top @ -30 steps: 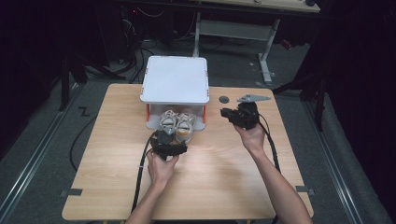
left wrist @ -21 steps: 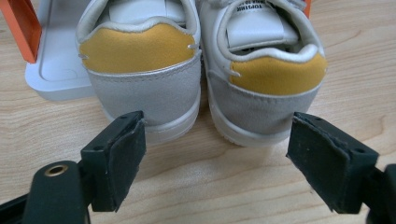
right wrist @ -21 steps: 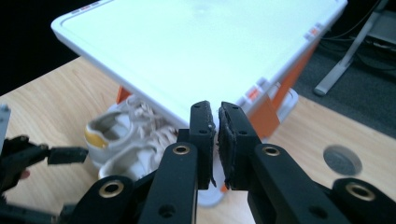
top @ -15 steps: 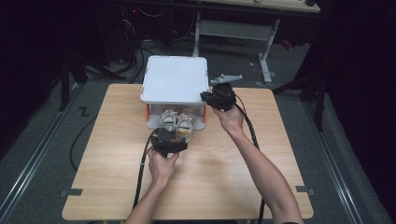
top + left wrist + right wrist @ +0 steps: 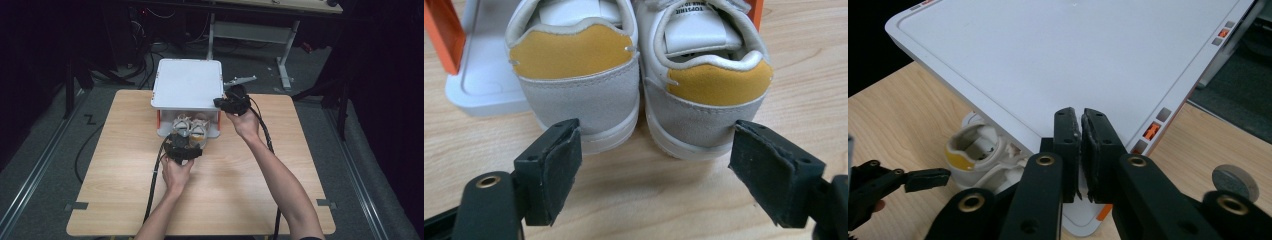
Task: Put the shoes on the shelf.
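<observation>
Your left gripper stands wide open just behind the shoes' heels, ready to clamp the pair. Your right gripper, closed on nothing, rests at the rack's near right corner, perhaps steadying it.

Open left claw just behind two shoes' yellow-patched heels

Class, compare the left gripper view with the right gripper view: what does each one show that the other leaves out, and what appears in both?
Left gripper view alone: the heels of the pair of shoes seen close, side by side, with yellow heel patches and a printed label inside one collar; the left claw stands open just behind them, its pads apart from the shoes.

Right gripper view alone: the white top panel of the rack, the shut right claw at its corner, and a round grey disc on the table.

Both: the shoes, the rack's orange posts and the wooden table.
</observation>
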{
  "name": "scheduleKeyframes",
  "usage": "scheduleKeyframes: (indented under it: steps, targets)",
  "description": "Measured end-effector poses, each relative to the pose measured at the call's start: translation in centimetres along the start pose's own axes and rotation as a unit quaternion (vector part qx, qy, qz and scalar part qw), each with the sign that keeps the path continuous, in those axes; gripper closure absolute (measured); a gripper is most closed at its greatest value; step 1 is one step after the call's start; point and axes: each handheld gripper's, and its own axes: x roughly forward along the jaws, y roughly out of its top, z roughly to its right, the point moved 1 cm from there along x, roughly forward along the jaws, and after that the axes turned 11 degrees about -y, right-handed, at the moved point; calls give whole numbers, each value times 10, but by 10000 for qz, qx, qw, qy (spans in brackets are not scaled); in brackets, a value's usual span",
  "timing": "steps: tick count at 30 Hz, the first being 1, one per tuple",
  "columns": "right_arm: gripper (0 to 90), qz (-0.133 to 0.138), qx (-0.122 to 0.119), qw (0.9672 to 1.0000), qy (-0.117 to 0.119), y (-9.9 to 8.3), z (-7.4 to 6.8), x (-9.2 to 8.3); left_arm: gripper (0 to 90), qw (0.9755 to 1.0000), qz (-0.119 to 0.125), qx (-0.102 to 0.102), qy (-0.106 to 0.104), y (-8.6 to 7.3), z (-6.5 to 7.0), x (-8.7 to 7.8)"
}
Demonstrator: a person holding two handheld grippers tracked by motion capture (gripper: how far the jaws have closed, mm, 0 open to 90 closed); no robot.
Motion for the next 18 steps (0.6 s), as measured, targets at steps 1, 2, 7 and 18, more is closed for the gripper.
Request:
scheduleKeyframes:
  steps: [1, 2, 7, 18]
  targets:
    - [864, -20, 22, 10000, 26, 0, 1, 0, 213, 10000, -5, 5, -1, 2, 1, 2]
    - [866, -32, 36, 10000, 39, 0, 2, 0, 214, 10000, 20, -9, -12, 3, 1, 4]
    - [869, -50, 45, 10000, 46, 0, 2, 0, 225, 9999, 54, -104, -18, 9, -1, 10]
    - [874, -67, 58, 9999, 55, 1, 2, 0, 259, 9998, 128, -109, 85, 25, -10, 24]
